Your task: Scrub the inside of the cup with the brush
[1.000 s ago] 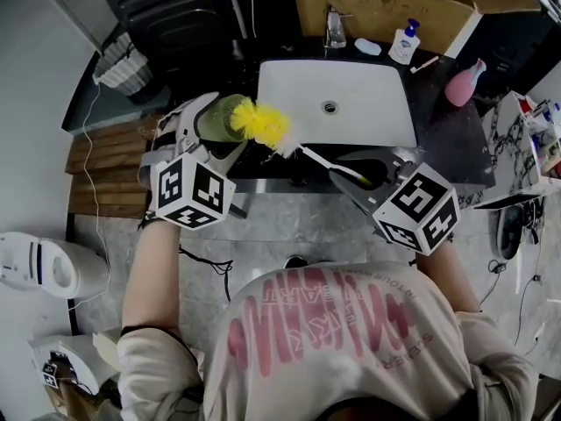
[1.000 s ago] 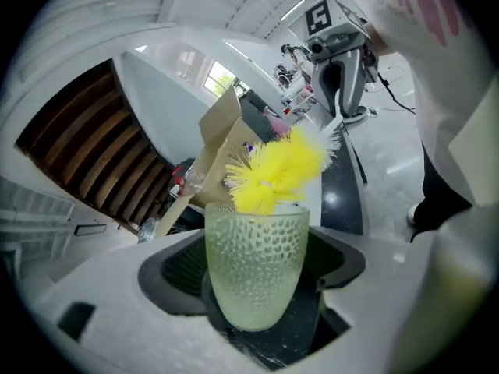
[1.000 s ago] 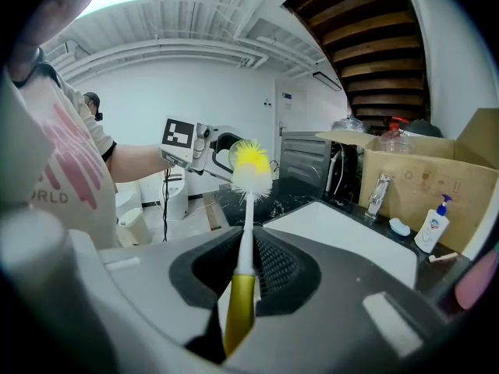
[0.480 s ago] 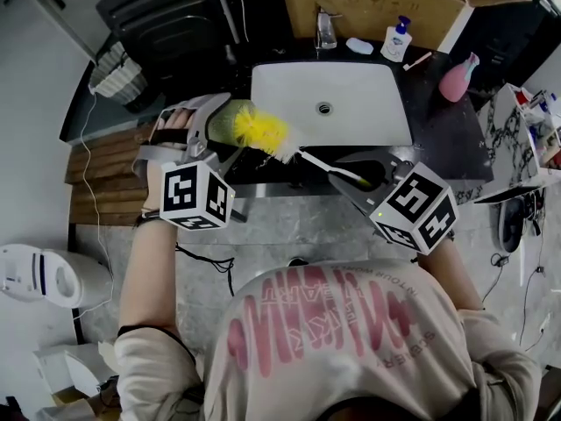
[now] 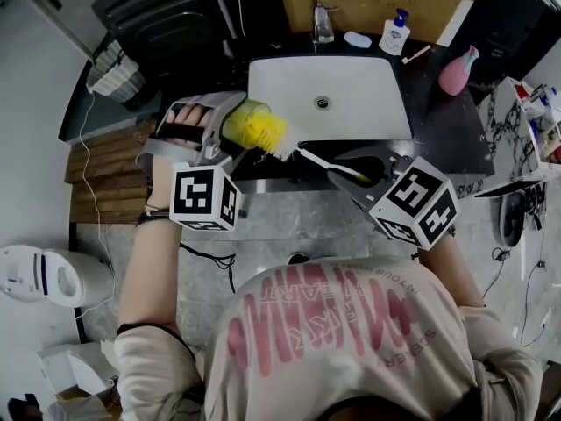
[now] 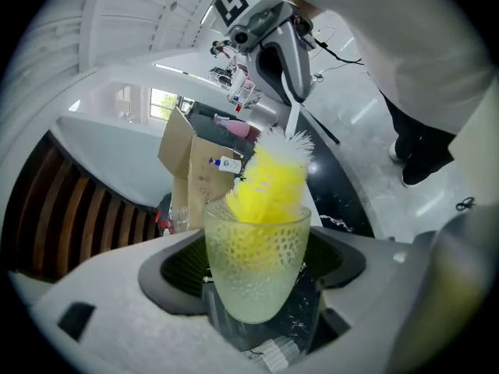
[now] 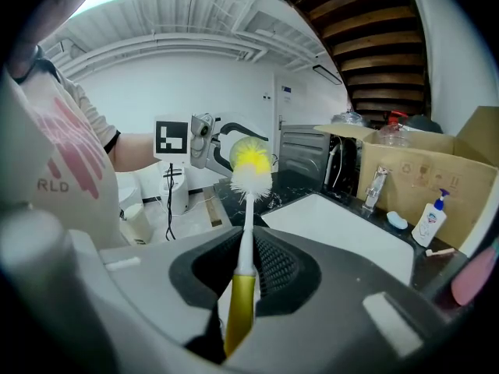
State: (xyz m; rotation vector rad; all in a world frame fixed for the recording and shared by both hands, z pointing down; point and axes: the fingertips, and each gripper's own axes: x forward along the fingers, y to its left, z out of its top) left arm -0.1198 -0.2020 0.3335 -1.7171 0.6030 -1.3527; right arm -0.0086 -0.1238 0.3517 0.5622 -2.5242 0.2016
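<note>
Cup (image 6: pixel 251 244) clamped in left hand-held gripper (image 6: pixel 257 277); right hand-held gripper (image 7: pixel 248 275) holds brush (image 7: pixel 246 224) inside it.

Stuff I can't make out from here: the brush (image 6: pixel 269 181) tip is down in the cup (image 6: pixel 256 248), just a yellow smear through the frosted wall. In the head view the left gripper (image 5: pixel 224 130) covers the cup's base. The handle's butt end vanishes between the jaws of the right gripper (image 7: pixel 243 267). The box (image 5: pixel 377 7) is chopped by the top edge, and the soap bottle (image 5: pixel 394 33) label is too small to read.
</note>
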